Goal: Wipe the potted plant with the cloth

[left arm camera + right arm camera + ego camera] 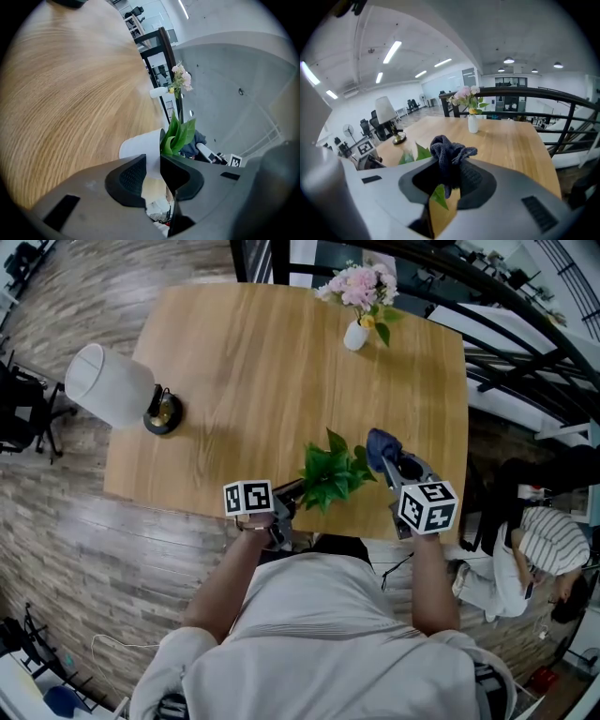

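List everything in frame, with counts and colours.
table: 1, light wood, centre.
table lamp: 1, white shade, table's left edge.
vase of flowers: 1, white vase with pink blooms, far edge.
potted plant: 1, green leaves in a white pot, near edge.
cloth: 1, dark blue-grey, bunched, right of the leaves.
railing: 1, black, beyond the table's right side.
bystander: 1, striped top, right of the table.
left gripper: 1, grey, shut on the potted plant.
right gripper: 1, grey, shut on the cloth.

Off-white T-shirt [323, 634]; black-and-white marker cubes [247, 497]
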### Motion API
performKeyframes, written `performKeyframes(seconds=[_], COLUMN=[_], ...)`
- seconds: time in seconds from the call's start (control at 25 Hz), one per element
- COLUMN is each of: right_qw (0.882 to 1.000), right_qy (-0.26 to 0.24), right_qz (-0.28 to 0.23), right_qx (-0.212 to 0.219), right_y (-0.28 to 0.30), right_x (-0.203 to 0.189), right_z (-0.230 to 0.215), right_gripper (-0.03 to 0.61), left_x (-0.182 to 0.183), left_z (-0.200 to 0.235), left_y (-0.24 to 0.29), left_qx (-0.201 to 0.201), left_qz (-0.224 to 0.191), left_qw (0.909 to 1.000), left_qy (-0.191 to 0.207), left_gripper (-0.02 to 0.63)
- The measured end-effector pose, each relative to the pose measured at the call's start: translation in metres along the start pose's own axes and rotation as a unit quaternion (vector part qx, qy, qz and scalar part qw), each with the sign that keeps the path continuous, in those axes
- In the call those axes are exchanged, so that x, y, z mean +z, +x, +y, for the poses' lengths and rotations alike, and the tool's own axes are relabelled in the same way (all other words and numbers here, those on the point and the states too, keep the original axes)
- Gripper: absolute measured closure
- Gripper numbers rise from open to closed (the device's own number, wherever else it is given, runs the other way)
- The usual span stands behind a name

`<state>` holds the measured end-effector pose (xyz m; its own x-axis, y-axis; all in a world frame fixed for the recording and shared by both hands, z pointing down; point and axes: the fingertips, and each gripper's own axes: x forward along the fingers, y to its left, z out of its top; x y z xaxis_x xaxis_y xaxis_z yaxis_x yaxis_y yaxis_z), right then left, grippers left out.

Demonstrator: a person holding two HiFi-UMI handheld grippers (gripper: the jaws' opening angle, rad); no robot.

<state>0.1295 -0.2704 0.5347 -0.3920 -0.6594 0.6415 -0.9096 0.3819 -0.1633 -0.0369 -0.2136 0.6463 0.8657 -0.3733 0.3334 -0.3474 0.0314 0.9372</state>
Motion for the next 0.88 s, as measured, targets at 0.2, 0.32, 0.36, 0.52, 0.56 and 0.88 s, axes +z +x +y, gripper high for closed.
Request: performKeyframes(seconds=[0.2,0.32,0.36,0.52,0.56,0.88], right_qw=[0.983,0.978,0.978,0.986,0.988,0.998], right_qy=[0.106,0.114,0.113,0.086,0.082,0.053], right_qz=[-0.005,0.061,0.080,0.108,0.108,0.030], right_qx=[0.152,0.165,0.155,0.090,0.072,-0.018], right_y=[-0.009,0.000,0.003,0.010,0.010,-0.021], right_x=[0.001,-0.036,-0.049,-0.081,-0.085,-0.058], right_z=[0.057,0.076,0.075,0.051,0.042,0.003], right_gripper=[0.442,0.442,0.442,0.440,0.439,0.442], left_x=[0.000,0.000,-0.001,0.001,0.001,0.001], left_z=[0.001,0.000,0.000,0.000,0.001,0.001], left_y=[-0.001,-0.001,-0.001,0.000,0.000,-0.001], left_qx=[0.005,0.006,0.006,0.007,0.007,0.012], left_qz=[-0.003,-0.004,-0.004,-0.004,-0.004,0.004], left_qw=[1.0000,1.0000,1.0000,0.9999,0.9999,0.9998], left_qy=[0.000,0.002,0.003,0.005,0.006,0.015], left_gripper=[0.518,0.518,0.518,0.518,0.518,0.518])
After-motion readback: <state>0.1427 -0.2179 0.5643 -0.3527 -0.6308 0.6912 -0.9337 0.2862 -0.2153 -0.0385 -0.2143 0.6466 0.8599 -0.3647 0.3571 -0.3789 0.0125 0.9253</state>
